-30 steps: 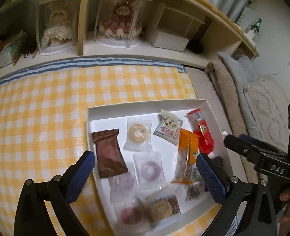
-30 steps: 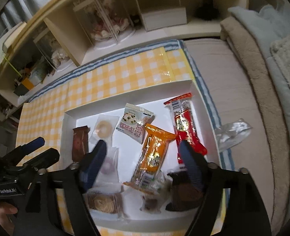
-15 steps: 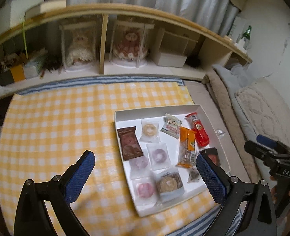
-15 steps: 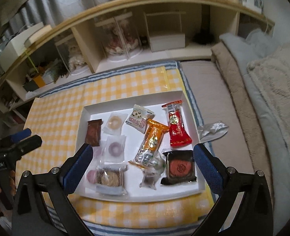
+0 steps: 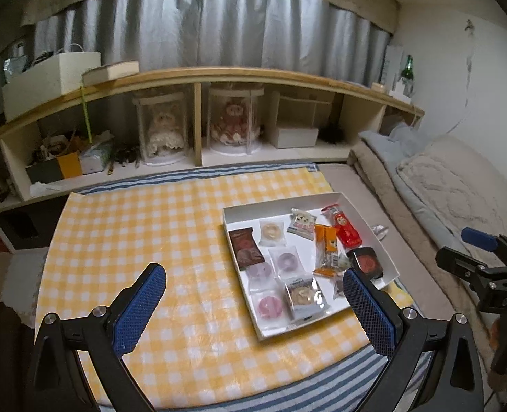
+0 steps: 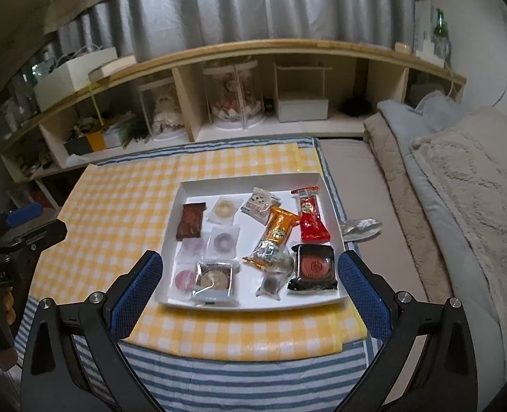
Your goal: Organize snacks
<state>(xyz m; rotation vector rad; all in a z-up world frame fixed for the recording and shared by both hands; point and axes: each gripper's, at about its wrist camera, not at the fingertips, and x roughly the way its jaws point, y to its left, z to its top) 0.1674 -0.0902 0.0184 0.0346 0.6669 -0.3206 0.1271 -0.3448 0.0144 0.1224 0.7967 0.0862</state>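
Observation:
A white tray (image 6: pixel 250 180) lies on the yellow checked cloth (image 6: pixel 123 199) and holds several wrapped snacks. Among them are a red packet (image 6: pixel 310 218), an orange packet (image 6: pixel 277 233), a brown packet (image 6: pixel 191 220), a dark packet with a red disc (image 6: pixel 313 266) and ring-shaped sweets in see-through wrappers (image 6: pixel 223 240). My right gripper (image 6: pixel 250 261) hangs open above the tray's near edge, holding nothing. My left gripper (image 5: pixel 253 276) is open and bare too, up and to the left of the tray (image 5: pixel 280 201). Each gripper also shows at the edge of the other's view.
A crumpled see-through wrapper (image 6: pixel 361 225) lies on the mattress just right of the tray. Folded blankets (image 6: pixel 459 189) fill the right side. A low wooden shelf (image 6: pixel 253 51) with dolls in cases and boxes runs along the back. A striped sheet (image 6: pixel 246 370) borders the cloth in front.
Both grippers have drawn back and risen away from the tray, so the whole cloth and shelf now show. The right jaws have spread wider than a second ago.

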